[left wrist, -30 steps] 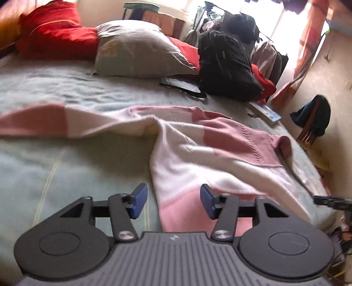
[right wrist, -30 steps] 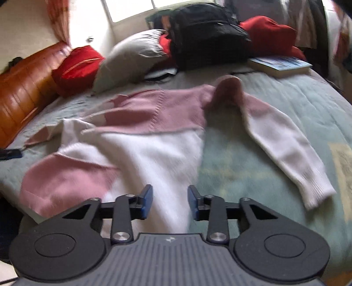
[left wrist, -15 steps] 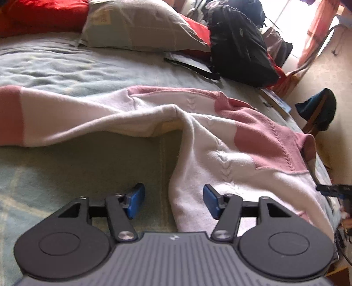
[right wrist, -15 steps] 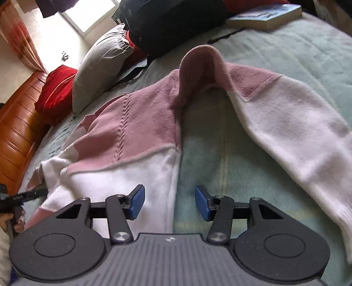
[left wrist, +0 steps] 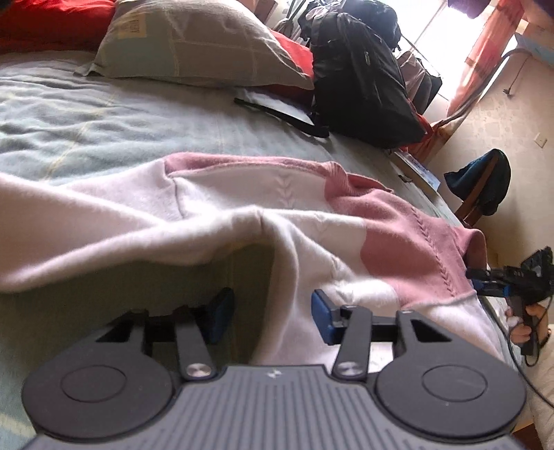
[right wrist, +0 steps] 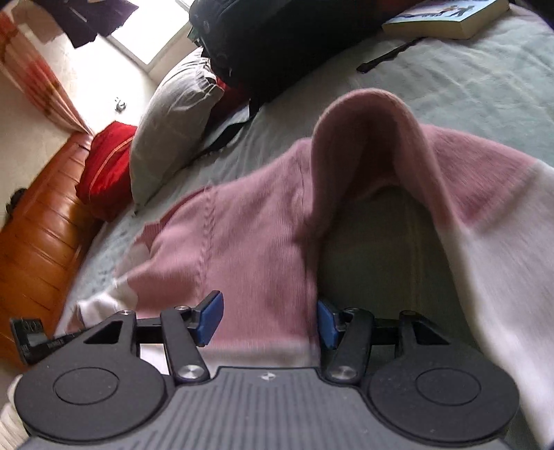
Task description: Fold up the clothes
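Note:
A pink and white knit sweater lies spread on the pale green bed blanket, one sleeve stretching off to the left. My left gripper is low over the sweater's white side edge below the armpit. Its jaws are closing with the fabric edge between the blue pads, which stand apart from it. In the right wrist view the sweater has a raised pink fold at the shoulder. My right gripper straddles the pink side edge, its jaws opening and not pressing on the cloth.
A grey pillow, red cushions and a black backpack sit at the head of the bed. A book lies near the backpack. A wooden headboard runs along one side; a chair with dark cloth stands beyond the bed.
Both grippers have come down and forward to the sweater's two side edges. The right one rolled as it came and spread wider. The left one narrowed around the white edge.

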`<state>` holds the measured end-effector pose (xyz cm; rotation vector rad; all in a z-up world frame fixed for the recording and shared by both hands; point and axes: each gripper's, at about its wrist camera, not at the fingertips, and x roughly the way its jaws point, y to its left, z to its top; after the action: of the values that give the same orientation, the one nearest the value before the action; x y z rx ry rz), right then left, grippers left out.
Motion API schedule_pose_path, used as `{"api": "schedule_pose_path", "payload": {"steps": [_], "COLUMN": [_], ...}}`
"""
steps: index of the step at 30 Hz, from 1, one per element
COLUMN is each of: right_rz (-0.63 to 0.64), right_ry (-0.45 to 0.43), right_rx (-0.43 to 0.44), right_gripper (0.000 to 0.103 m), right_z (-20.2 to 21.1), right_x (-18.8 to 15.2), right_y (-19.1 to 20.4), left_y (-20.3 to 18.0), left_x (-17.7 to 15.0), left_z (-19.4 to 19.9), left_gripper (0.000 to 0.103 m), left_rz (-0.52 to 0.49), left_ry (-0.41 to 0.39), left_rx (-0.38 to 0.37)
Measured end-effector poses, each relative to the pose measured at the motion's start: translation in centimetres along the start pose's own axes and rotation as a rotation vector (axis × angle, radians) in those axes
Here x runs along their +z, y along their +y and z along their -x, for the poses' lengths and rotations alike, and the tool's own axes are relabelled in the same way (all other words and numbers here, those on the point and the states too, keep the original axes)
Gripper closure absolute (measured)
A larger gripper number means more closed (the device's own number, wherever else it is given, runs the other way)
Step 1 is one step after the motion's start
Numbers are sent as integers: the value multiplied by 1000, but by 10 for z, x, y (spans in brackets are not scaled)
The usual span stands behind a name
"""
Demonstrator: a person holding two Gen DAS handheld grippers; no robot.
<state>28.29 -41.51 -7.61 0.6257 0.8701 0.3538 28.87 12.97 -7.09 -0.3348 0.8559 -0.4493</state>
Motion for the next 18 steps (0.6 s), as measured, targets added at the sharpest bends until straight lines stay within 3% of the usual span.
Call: {"api": "schedule_pose_path", "payload": {"steps": [4,6,7,9,12,18], "right_rz": [-9,8,20,54,129,157], "right_ry": [-24,-31,-33,-46,-86,-155], "right_rx": [11,-32,-62,-98,-148,-185], "right_gripper": [44,67,84,87,91,91], "right_z": [-17,-22,-25,-26,-18,-1], "right_x": [18,23,25,26,24,29], "right_y": [-2,2,4,9,22,29], "left_y": [4,5,6,2,-10,-18], "left_x": [6,8,8,11,22,62], "left_z": [-4,-5,-6,-6,-6,-12], "left_gripper": [63,79,82,95,98,98], "left_rz": [20,24,24,-2,-69,-102], "left_ry": [-17,-21,-20,-23,-37,-62], "left_rx": [-3,7,10,25,55,89]}}
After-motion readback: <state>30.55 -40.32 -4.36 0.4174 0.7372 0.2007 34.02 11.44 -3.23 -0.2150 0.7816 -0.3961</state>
